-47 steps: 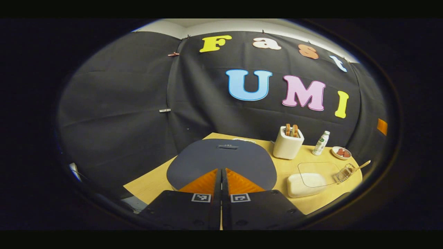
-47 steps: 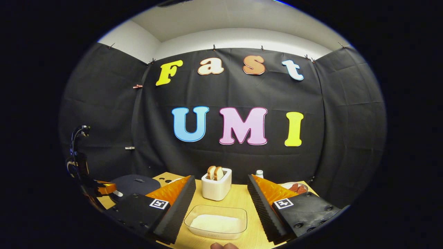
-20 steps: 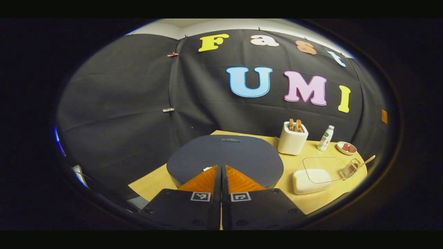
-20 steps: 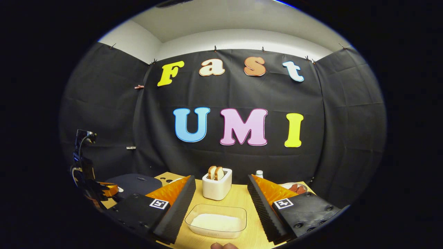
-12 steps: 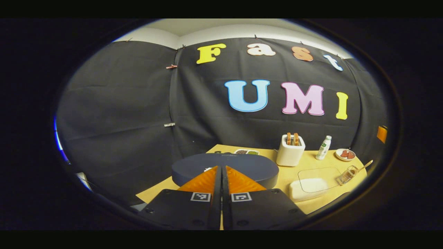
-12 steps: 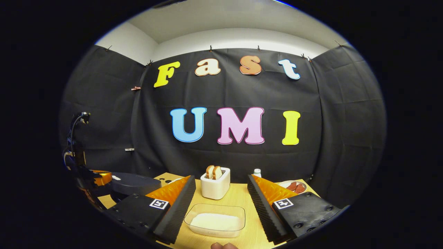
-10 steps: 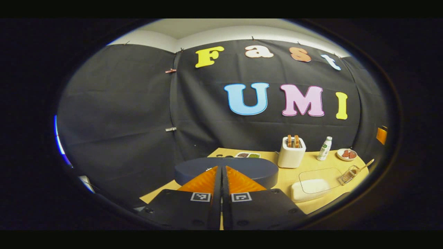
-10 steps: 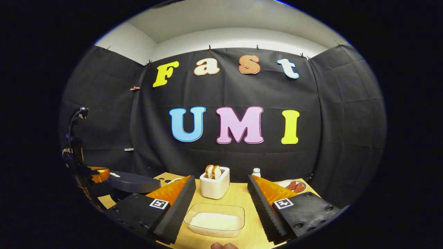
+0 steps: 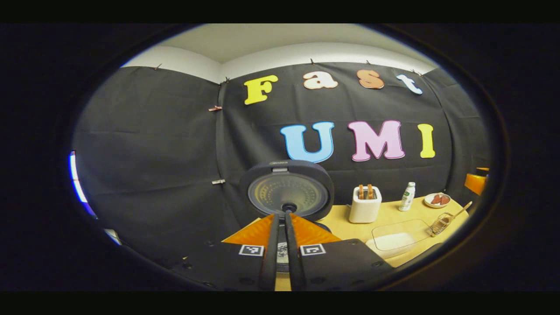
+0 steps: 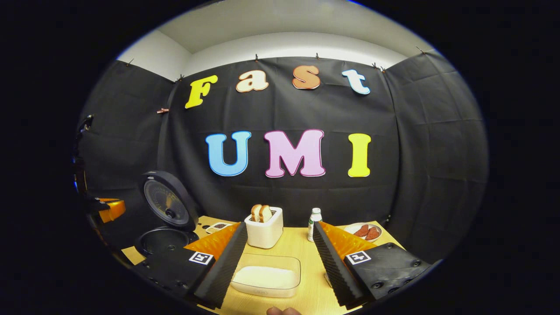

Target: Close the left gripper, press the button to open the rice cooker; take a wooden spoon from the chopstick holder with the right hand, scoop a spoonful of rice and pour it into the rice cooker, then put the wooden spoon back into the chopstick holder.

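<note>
Rice cooker [image 10: 164,218] at far left of table [image 10: 297,249], lid upright, pot exposed. Left gripper [image 9: 280,218] fingers nearly together, holding nothing, just before the lid. Right gripper [image 10: 280,249] spread wide, empty, over rice container [image 10: 264,276].

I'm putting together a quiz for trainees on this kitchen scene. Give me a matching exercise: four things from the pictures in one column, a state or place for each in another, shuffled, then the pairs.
Things:
1. rice cooker lid
2. toaster
3. left claw
4. wooden spoon

States or places:
A. fingers nearly together, holding nothing
B. sticking out of the chopstick holder
C. swung up, standing open
D. two slices of bread in its slots

Pairs: 1-C, 2-D, 3-A, 4-B
</note>
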{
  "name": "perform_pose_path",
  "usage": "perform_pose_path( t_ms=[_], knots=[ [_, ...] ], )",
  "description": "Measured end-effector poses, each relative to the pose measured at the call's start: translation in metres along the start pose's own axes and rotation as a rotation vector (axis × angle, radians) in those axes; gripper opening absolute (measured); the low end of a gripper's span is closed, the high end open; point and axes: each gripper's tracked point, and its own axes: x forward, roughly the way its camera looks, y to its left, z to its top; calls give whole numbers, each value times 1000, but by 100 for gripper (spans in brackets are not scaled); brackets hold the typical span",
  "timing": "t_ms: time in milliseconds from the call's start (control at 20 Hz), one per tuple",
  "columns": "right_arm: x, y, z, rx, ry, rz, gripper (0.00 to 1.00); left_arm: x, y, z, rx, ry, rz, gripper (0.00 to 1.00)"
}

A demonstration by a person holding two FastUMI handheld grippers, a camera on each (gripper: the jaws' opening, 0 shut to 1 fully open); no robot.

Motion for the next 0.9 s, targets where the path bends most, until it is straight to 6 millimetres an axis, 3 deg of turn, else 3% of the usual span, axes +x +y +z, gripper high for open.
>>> perform_pose_path(
  t_ms=[100,200,250,300,450,500,550,600,700,900],
  knots=[
    [1,-11,-10,18,19,-14,94,-3,5,9,24,-31,31,24],
    [4,-28,-23,33,45,-40,94,-8,5,20,37,-62,49,28],
    [6,-37,-29,44,58,-56,94,-10,4,22,36,-74,52,36],
    [7,-46,-34,53,69,-76,94,-11,2,25,32,-83,48,33],
    [11,-81,-54,76,111,-143,94,-15,-3,28,24,-97,41,44],
    [13,-92,-61,88,126,-165,94,-14,-6,28,28,-92,35,59],
    [15,-102,-69,101,144,-182,94,-14,-8,26,34,-83,32,64],
    [16,-112,-76,113,161,-201,93,-15,-11,25,37,-77,22,81],
    [18,-133,-86,127,182,-239,92,-16,-14,28,32,-79,17,87],
    [23,-171,-98,144,209,-312,92,-21,-13,31,30,-80,46,87]
  ],
)
